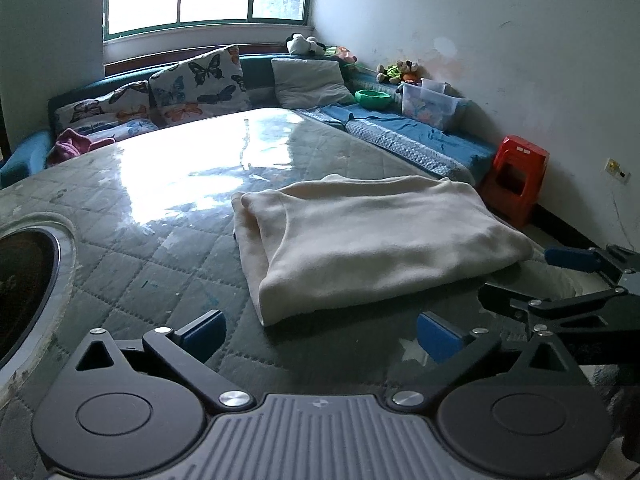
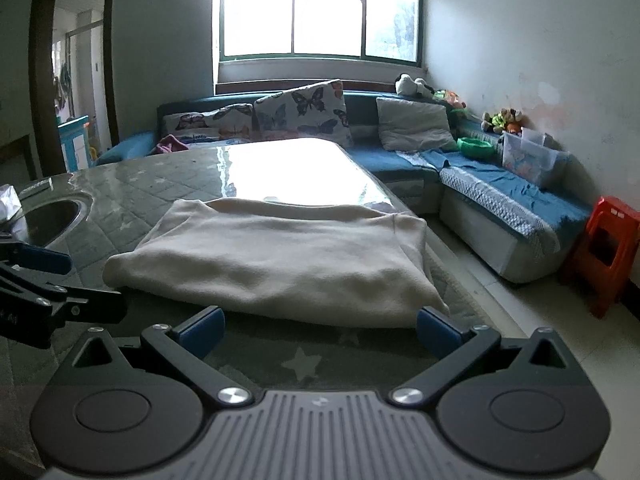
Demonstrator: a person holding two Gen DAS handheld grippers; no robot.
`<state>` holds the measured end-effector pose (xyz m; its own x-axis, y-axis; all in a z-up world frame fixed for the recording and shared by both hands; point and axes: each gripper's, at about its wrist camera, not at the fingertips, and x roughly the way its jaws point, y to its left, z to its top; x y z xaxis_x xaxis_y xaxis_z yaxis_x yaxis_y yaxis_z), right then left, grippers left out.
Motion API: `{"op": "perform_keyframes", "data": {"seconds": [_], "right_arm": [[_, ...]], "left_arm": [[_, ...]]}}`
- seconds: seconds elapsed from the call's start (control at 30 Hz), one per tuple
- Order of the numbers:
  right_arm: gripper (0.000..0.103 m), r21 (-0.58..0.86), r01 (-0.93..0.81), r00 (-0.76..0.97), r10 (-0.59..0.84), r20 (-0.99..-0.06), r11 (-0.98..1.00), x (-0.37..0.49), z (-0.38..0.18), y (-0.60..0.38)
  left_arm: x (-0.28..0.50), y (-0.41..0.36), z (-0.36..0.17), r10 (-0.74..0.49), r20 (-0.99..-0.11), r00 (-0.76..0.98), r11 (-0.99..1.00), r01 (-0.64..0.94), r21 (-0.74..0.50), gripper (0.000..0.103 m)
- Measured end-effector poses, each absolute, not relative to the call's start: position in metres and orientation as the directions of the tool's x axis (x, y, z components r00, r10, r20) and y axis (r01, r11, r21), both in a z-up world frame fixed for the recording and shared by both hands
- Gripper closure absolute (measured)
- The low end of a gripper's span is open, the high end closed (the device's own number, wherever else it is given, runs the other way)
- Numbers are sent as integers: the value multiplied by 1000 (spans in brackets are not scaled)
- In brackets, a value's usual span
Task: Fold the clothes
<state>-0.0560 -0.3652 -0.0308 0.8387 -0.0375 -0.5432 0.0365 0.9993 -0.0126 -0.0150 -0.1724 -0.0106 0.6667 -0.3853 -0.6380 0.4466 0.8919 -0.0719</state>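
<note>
A cream garment (image 1: 372, 236) lies folded into a thick rectangle on the quilted green table (image 1: 160, 256). In the right wrist view the garment (image 2: 272, 256) lies straight ahead. My left gripper (image 1: 320, 334) is open and empty, just short of the garment's near left corner. My right gripper (image 2: 320, 330) is open and empty, with its blue pads (image 2: 434, 330) close to the garment's near edge. The right gripper also shows at the right edge of the left wrist view (image 1: 568, 280). The left gripper shows at the left edge of the right wrist view (image 2: 40, 280).
A round inset hob (image 1: 24, 276) sits in the table at the left. A blue corner sofa (image 2: 500, 196) with butterfly cushions (image 2: 304, 114), a green bowl (image 2: 476, 147) and a clear box (image 2: 530, 162) runs behind. A red stool (image 2: 604, 252) stands at right.
</note>
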Motion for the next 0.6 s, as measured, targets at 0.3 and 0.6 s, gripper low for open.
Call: {"op": "perform_keyframes", "data": {"seconds": [0.3, 0.6], "right_arm": [[0, -25, 41, 839, -48, -542, 999, -60, -30, -362], [0, -42, 40, 837, -56, -544, 998, -59, -31, -356]], "left_arm": [[-21, -171, -12, -359, -638, 681, 898, 439, -37, 0], [-24, -166, -15, -329, -644, 690, 904, 427, -5, 0]]}}
